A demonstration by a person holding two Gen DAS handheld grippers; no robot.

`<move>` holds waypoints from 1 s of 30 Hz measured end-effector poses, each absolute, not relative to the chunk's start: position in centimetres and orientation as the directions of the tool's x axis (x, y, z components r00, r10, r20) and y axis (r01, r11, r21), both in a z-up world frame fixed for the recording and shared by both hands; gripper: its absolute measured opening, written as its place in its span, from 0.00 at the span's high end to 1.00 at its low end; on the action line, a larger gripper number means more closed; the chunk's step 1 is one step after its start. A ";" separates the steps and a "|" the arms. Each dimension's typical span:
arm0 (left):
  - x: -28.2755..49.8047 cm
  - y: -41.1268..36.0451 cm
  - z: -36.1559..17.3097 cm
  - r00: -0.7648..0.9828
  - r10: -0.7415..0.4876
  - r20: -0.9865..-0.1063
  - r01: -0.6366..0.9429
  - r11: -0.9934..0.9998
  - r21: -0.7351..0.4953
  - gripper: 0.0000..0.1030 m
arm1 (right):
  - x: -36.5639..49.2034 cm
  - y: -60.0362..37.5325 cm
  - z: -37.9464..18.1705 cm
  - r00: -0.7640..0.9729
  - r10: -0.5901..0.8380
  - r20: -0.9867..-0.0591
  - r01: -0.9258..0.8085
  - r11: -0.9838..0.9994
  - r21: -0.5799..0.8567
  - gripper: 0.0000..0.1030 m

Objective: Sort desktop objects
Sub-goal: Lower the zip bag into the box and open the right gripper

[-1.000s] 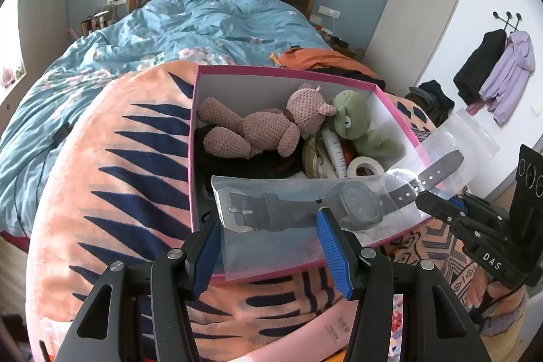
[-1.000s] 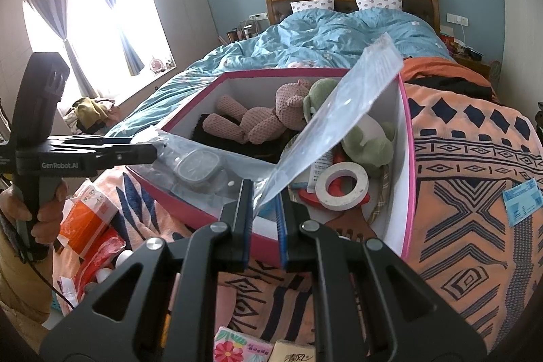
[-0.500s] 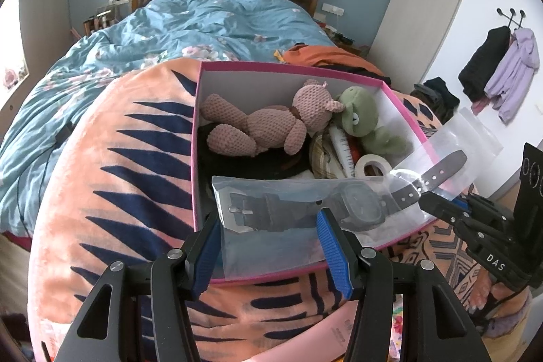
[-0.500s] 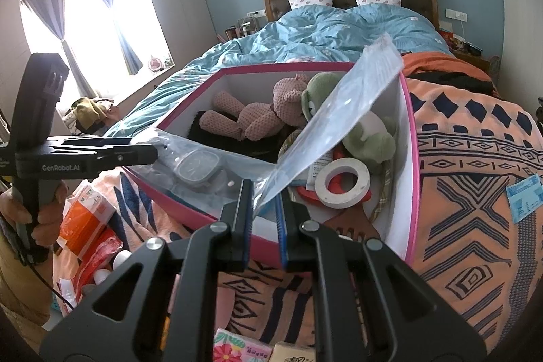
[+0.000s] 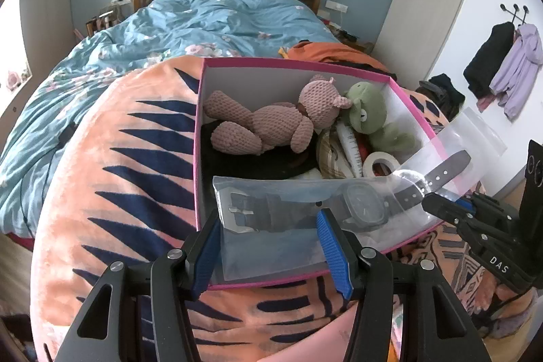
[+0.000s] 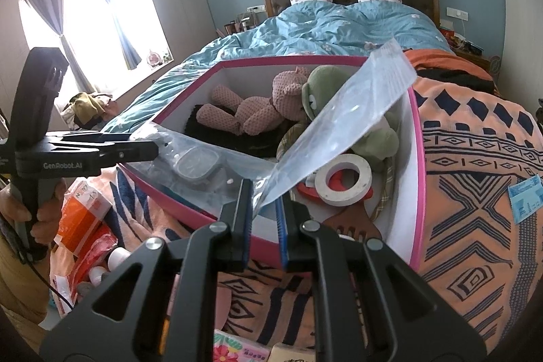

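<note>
Bagged watch (image 5: 364,207): lengthwise across box (image 5: 200,131) front; right tool (image 6: 263,197) clenched on bag corner, left tool (image 5: 268,255) grasping bag's opposite end.

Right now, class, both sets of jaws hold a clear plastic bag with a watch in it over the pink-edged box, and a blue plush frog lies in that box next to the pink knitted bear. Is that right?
Not quite: the plush frog is green, not blue, as the left wrist view shows. The rest stands: the clear plastic bag holding the watch is over the pink-edged box, and the frog lies beside the pink knitted bear.
</note>
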State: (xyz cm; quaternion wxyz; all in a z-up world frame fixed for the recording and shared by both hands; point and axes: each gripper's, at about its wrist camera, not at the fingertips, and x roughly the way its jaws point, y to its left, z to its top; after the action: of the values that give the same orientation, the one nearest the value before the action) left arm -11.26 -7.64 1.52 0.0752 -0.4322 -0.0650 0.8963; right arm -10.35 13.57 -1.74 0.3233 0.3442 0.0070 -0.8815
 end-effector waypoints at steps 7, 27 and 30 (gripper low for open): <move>-11.5 -7.5 1.4 -0.616 0.162 -0.771 -0.069 -0.986 -0.152 0.46 | -10.7 13.0 -2.2 -0.544 -0.552 -0.632 0.580 -0.792 0.192 0.85; -11.2 -6.5 2.4 -0.646 0.059 -0.761 -0.054 -0.998 -0.031 0.45 | -11.1 11.8 -1.4 -0.517 -0.404 -0.755 0.623 -0.782 -0.007 0.76; -11.0 -6.7 2.5 -0.648 0.073 -0.758 -0.060 -0.997 -0.045 0.45 | -10.4 12.3 -1.0 -0.518 -0.402 -0.755 0.636 -0.771 -0.026 0.76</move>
State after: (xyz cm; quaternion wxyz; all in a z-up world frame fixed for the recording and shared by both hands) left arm -11.04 -6.74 2.45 0.0365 -0.4176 -0.0080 0.9078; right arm -10.40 12.28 -0.99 0.3024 0.3868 0.1513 -0.8579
